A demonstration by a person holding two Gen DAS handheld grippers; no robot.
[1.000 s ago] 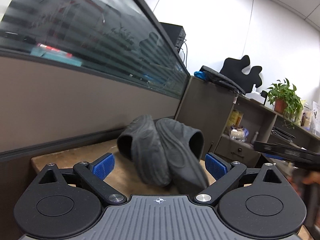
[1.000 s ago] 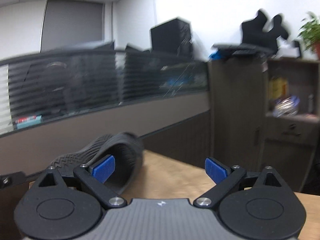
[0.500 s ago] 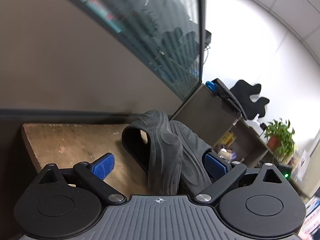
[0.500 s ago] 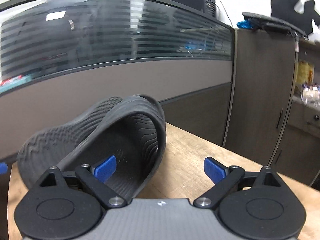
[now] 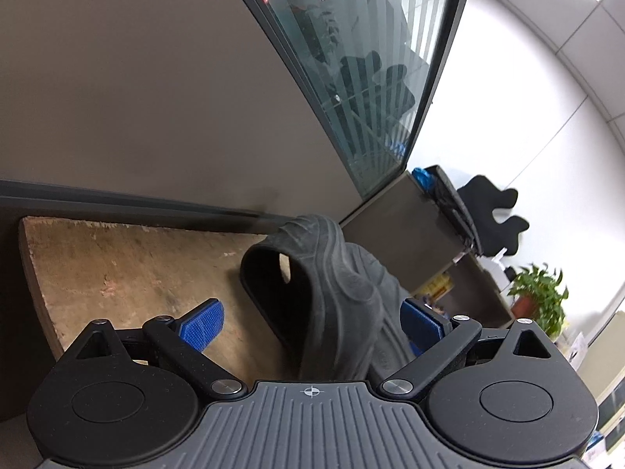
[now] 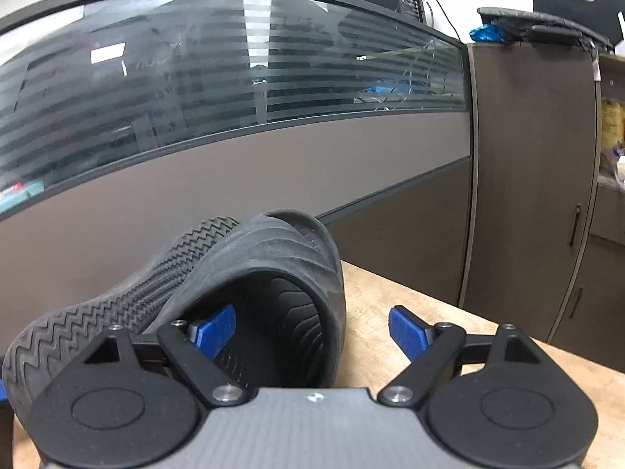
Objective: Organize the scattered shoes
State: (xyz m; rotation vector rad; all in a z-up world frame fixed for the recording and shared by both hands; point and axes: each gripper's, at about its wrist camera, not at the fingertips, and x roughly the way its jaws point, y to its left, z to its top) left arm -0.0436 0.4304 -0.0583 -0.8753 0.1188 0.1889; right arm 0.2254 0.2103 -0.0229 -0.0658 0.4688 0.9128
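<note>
Wooden worktop (image 5: pixel 129 265) carries two dark slippers (image 5: pixel 332 301); left gripper (image 5: pixel 312 324) and right gripper (image 6: pixel 312 332) both spread wide, straddling them.

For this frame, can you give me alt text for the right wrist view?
The open right claw straddles the strap of a dark grey rubber slipper, one blue pad inside its opening. A second slipper leans against it, zigzag sole showing, on a wooden table beside an office partition.

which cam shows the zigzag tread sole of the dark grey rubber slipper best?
Right wrist: the zigzag tread sole runs in full view, left of the open right gripper. Left wrist shows only ribbed uppers of the dark grey rubber slippers; no tread visible.
</note>
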